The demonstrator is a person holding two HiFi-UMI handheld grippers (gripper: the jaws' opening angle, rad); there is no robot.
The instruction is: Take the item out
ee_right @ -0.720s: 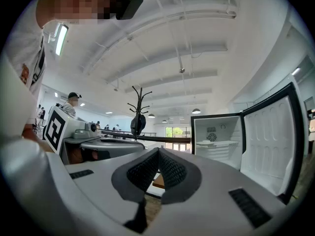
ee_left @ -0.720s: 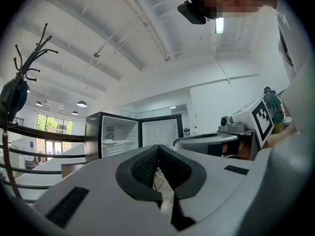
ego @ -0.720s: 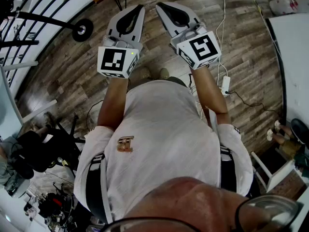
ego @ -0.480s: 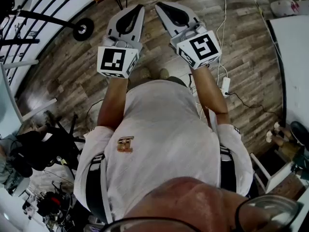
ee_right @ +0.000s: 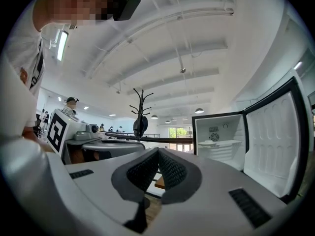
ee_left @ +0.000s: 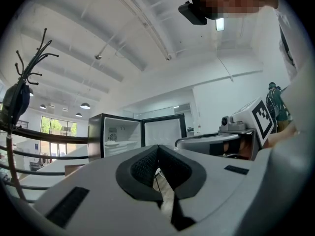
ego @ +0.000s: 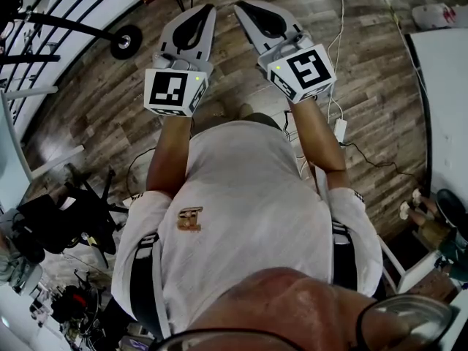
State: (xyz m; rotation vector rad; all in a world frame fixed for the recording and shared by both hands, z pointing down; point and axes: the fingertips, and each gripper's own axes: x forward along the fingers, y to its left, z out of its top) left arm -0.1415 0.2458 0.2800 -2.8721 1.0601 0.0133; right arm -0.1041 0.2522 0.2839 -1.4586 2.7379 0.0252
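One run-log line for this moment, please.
left gripper: shut, empty | right gripper: shut, empty | fridge: door open, ahead of both grippers

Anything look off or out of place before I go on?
Nothing looks spilled or damaged. The small fridge stands with its door swung wide open, and a power strip lies loose on the wood floor to the person's right.

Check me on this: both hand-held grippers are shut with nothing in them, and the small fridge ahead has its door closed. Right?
One slip: the small fridge has its door open, not closed; the right gripper view shows it. Otherwise yes: the left hand-held gripper and the right hand-held gripper are shut with nothing in them.
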